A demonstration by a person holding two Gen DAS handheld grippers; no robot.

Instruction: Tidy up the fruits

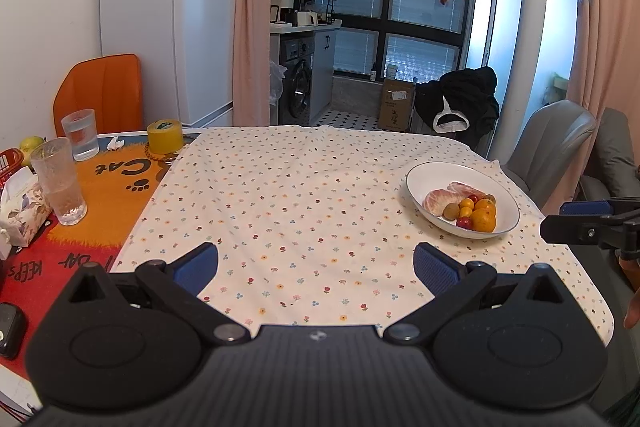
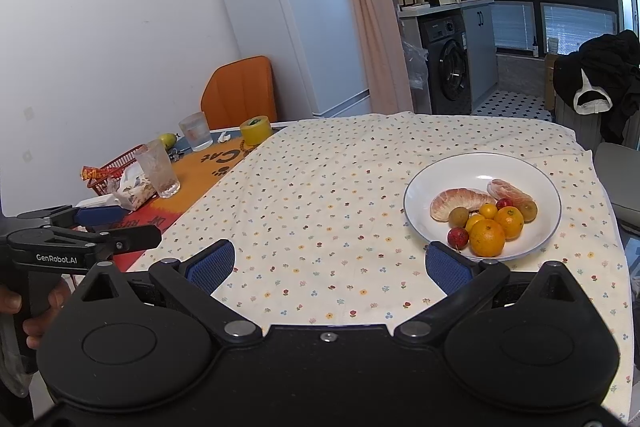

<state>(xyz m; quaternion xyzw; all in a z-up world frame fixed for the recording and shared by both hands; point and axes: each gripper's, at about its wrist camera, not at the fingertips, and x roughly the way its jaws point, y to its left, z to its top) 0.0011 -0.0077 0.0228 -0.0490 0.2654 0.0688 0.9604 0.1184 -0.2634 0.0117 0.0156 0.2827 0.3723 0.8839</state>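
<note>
Fruits, among them oranges, small red and brown pieces and two peeled pomelo segments, sit heaped in a white bowl near the right edge of a table spread with a floral cloth. The right gripper hovers just short of the bowl's near rim, jaws wide and empty; the left gripper, equally wide and empty, hangs over bare cloth toward the near edge. Round fruit packed this tightly could roll out if nudged, and soft segments may tear under a hard pinch.
</note>
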